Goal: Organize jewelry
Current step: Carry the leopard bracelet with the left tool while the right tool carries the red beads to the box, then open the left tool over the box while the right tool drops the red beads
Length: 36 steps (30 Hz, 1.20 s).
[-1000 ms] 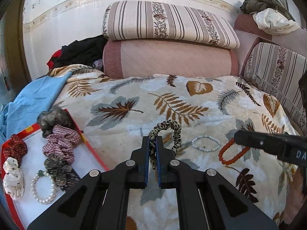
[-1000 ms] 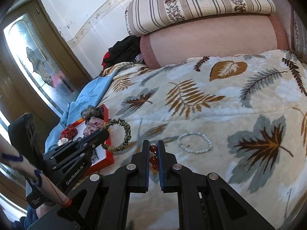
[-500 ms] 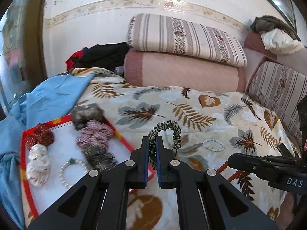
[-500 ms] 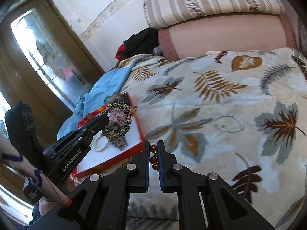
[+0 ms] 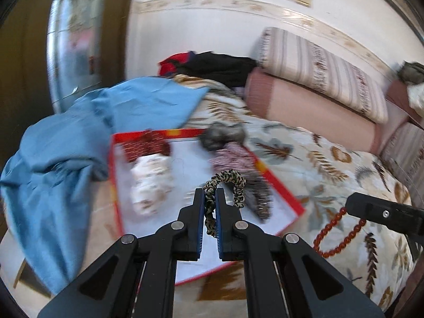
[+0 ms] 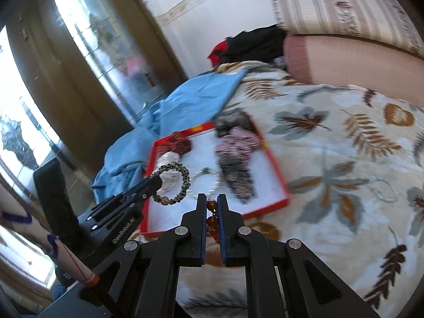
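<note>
Two sets of tongs are clamped on jewelry: the left gripper (image 5: 210,202) pinches a leopard-print scrunchie (image 5: 225,185), the right gripper (image 6: 212,206) pinches a string of amber beads (image 6: 213,221) that dangles below it. Just beyond both lies a red-rimmed tray (image 6: 275,164) holding more scrunchies and a pearl bracelet (image 6: 209,177) on the leaf-print blanket (image 6: 344,137). Farther off, blue cloth (image 5: 66,145) and striped bolsters (image 5: 318,66).

A leaf-print bedspread (image 6: 331,143) covers the bed, with a striped cushion (image 5: 323,69) stacked on a pink bolster (image 5: 312,111) against a white wall (image 5: 201,29); daylight enters through a brown-framed glass door (image 6: 106,53).
</note>
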Available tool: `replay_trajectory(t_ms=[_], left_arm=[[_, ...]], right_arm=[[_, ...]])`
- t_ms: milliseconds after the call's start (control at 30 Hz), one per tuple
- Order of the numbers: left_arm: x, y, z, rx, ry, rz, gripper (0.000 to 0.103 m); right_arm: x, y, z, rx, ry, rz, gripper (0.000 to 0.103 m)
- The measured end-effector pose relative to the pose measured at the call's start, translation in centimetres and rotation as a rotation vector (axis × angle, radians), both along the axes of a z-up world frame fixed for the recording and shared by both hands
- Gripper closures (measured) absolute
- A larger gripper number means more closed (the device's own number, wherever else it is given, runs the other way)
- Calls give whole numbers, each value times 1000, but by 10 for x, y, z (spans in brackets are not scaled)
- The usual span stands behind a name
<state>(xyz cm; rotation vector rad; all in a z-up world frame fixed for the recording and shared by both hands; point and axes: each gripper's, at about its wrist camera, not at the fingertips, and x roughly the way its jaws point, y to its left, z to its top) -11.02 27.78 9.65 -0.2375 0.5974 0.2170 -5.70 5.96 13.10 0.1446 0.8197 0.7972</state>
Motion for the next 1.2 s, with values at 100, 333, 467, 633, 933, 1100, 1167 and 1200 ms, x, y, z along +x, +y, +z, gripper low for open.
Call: replay_trajectory(t_ms=[100, 333, 467, 633, 933, 1100, 1167, 1200], left_arm=[[1, 18, -9, -8, 27, 42, 97], [5, 35, -24, -20, 81, 85, 97], [8, 41, -30, -24, 108, 100, 97], [11, 43, -34, -21, 131, 109, 97], [19, 41, -43, -7, 176, 118, 97], [26, 40, -51, 4, 212, 126, 97], [28, 40, -54, 9, 223, 130, 97], [30, 40, -55, 10, 230, 130, 97]], right_arm=[[-3, 29, -4, -17, 3, 40, 95], [0, 68, -15, -36, 20, 74, 94], [6, 80, -21, -47, 28, 70, 94], [13, 87, -30, -61, 38, 64, 94], [26, 84, -50, -86, 64, 41, 94], [37, 80, -63, -108, 78, 12, 94], [41, 77, -68, -113, 80, -1, 94], [43, 76, -69, -118, 78, -8, 94]])
